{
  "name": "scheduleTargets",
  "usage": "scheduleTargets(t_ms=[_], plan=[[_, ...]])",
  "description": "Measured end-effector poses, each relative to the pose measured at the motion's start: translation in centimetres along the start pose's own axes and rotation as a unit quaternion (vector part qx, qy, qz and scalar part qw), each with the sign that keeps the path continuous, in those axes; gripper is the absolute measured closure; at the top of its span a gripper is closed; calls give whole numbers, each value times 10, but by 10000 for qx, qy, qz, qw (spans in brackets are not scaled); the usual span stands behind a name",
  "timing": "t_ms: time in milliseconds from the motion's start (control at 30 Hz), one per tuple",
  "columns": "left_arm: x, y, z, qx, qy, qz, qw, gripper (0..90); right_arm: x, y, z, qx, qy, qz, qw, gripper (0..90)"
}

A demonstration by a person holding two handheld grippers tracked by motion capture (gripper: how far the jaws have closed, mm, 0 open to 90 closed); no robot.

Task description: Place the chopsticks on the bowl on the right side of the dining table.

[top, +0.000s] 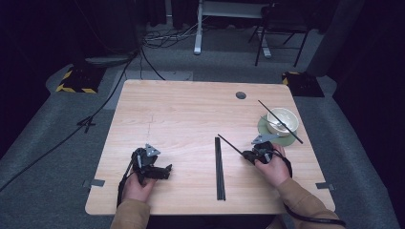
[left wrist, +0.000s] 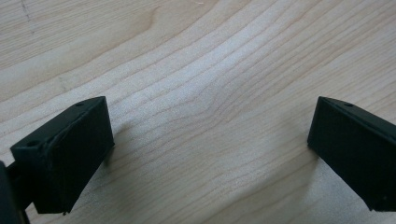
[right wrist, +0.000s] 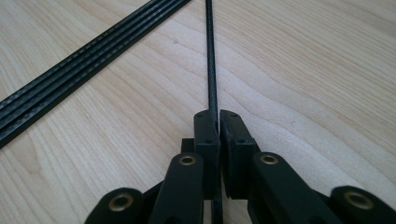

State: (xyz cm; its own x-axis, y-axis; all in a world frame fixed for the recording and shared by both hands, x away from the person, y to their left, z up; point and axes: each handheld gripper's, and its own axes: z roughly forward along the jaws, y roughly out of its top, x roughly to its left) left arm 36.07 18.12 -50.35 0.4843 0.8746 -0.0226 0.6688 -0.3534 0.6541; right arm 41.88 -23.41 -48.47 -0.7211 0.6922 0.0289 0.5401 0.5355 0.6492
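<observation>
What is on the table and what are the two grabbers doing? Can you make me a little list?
table: light wood
right gripper: shut on one thin black stick
left gripper: open, nothing between the jaws, resting low over bare wood
bundle of black sticks: lying flat between the two hands
bowl: pale, on a green mat, at the table's right
stick on bowl: lies across the rim

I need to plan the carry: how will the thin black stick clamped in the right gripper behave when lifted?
The stick runs dead straight, so it is probably stiff. It looks very thin, likely light. Clamped near one end by the right gripper, it may pivot or slip.
</observation>
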Motion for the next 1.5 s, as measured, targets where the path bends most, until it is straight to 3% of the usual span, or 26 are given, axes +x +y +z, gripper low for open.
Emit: scheduleTargets(t_ms=[700,1500], plan=[[0,0,0,5,1,6,10000,5,0,23,-44,-424,141,-109,9989,863],[0,-2,-2,-5,-6,-40,10000,5,-36,46,-89,-726,100,-7,9973,863]])
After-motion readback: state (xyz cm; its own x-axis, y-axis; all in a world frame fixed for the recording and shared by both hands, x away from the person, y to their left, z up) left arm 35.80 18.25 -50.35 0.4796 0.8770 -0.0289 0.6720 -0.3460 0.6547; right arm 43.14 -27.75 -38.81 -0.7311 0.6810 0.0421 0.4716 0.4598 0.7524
